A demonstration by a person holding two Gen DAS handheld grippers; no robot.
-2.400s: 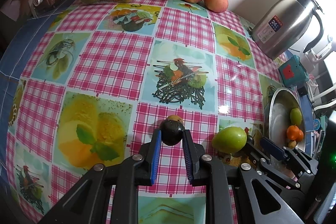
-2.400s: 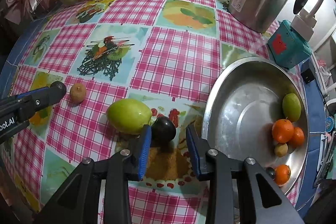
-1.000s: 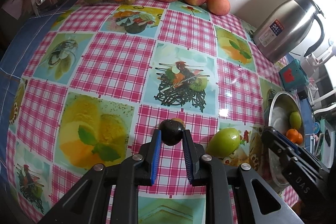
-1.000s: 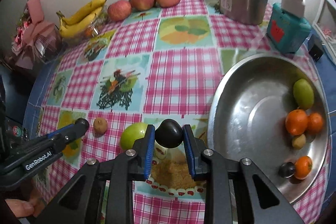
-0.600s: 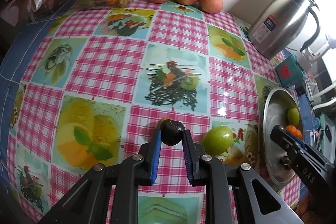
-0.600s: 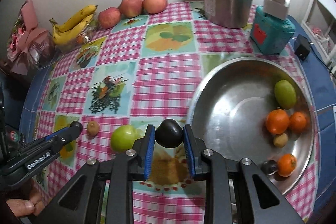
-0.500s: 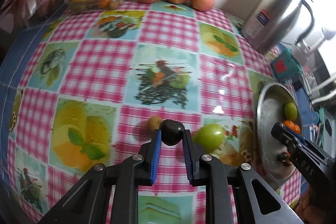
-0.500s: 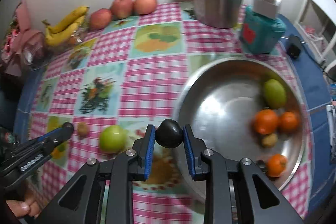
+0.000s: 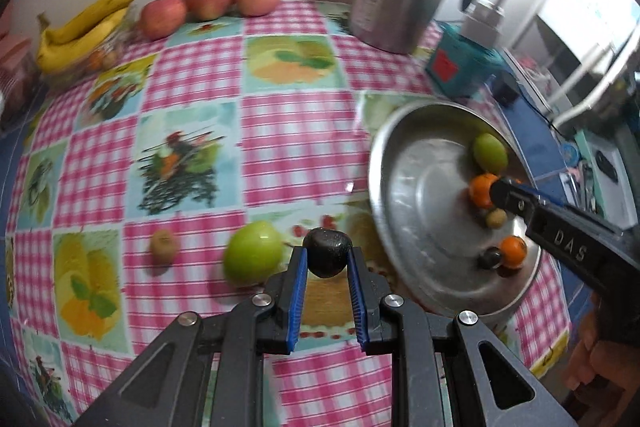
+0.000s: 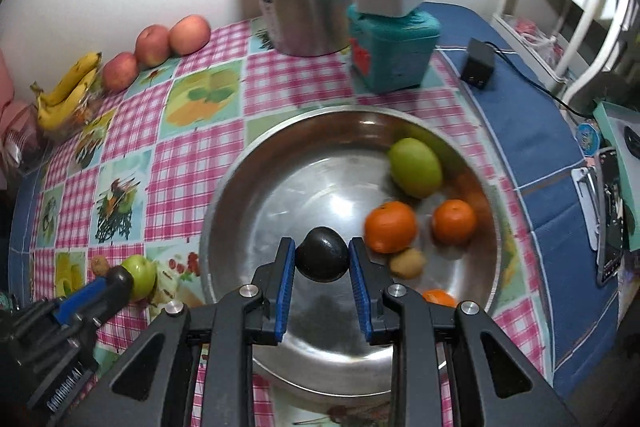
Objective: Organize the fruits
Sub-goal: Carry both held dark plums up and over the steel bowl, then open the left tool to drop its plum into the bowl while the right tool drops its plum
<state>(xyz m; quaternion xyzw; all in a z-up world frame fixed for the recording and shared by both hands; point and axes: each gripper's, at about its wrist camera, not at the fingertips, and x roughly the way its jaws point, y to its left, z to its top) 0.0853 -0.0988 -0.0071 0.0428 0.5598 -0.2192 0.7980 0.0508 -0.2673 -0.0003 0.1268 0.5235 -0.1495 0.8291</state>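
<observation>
Plums are pinched in both my grippers now. My right gripper (image 10: 322,261) is holding its plum (image 10: 321,254) over the bowl (image 10: 240,195), having moved from the table. My left gripper (image 9: 327,261) is carrying its plum (image 9: 327,253) toward the bowl at two o'clock.

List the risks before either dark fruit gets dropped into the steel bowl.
The right gripper holds its dark round fruit above the shiny steel bowl; released from there, it may roll into the oranges. The left gripper, holding another dark fruit, may bump the green apple close beside it.
</observation>
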